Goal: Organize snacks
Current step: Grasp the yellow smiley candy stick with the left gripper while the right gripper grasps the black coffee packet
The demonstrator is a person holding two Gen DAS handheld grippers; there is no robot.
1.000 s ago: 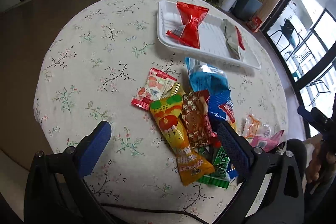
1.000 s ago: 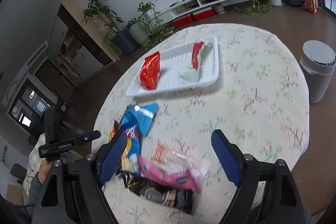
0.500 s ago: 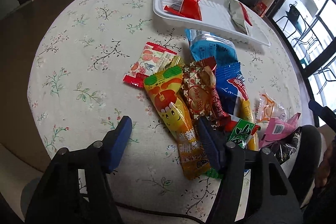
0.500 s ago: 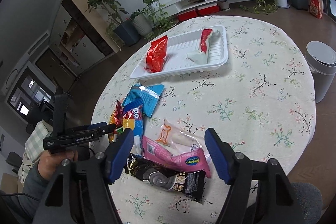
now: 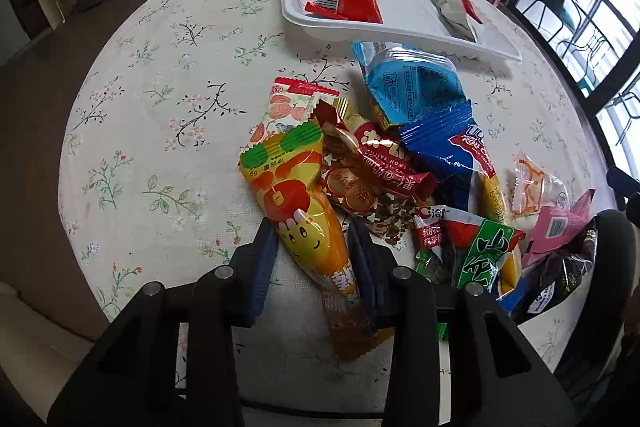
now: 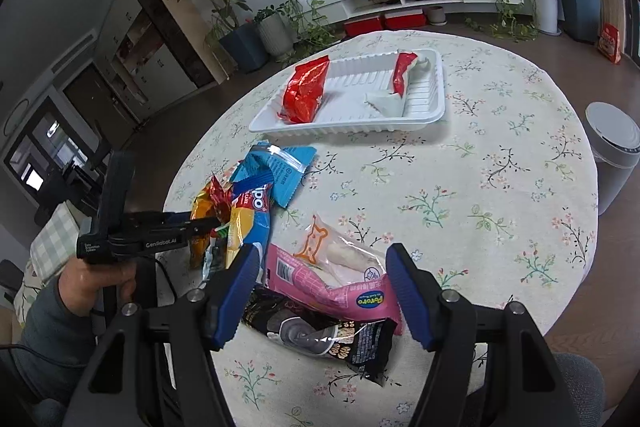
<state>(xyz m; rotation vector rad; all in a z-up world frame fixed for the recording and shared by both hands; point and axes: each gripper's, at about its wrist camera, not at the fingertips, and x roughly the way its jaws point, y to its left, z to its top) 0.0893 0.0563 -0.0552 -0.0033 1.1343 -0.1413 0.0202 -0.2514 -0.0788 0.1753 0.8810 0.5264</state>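
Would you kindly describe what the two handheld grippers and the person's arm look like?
Both the left gripper and right gripper have black frames with silver bolts and ribbed blue finger pads. The left one's side reads "GenRobot.AI" in white. The person's hand is bare, with a grey sleeve.

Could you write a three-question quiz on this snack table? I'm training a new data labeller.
1. True or false: the left claw has its two fingers on either side of the yellow-orange plastic snack packet with a cartoon face.
2. How many packets lie in the white ribbed plastic tray? A) none B) two C) four
3. Fill in: the right claw hangs open over the ____ plastic packet, which lies on a black foil packet.

Key: 1 true; 2 B, the red foil packet and the white-and-red wrapper; 3 pink.
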